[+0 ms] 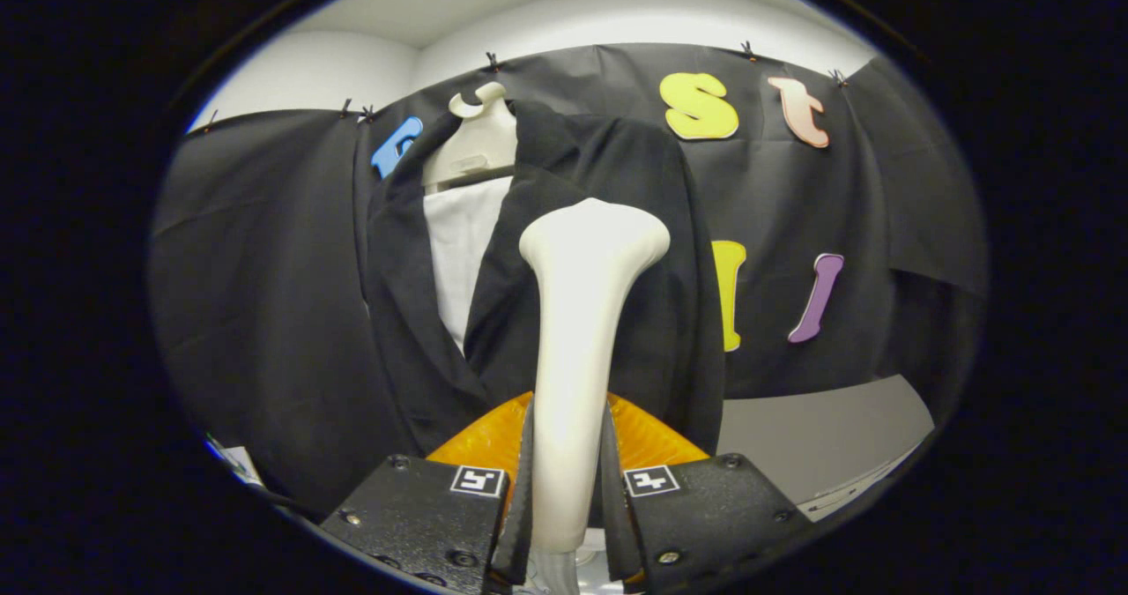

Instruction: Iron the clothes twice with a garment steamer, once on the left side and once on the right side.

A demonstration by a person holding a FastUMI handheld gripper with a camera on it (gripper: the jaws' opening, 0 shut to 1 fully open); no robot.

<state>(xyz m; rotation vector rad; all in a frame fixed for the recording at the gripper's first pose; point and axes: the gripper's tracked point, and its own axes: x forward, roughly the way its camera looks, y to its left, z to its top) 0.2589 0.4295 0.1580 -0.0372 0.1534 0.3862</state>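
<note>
The claw point(567, 498) is clamped on the garment steamer point(582, 330), both fingers pressing the sides of its pale handle low down, and the steamer stands upright between them. Its flared head rises just ahead of the fingers and sits in front of the dark jacket point(582, 181), over the panel on the right side of the opening; whether the head touches the cloth cannot be told. The jacket hangs on a pale hanger point(476, 141) against the booth's dark cloth wall, its front parted to show a white shirt point(463, 242) underneath. An orange piece point(493, 436) shows just behind the fingers on both sides of the handle. Beyond the jacket's right edge lies a grey counter point(820, 436).
</note>
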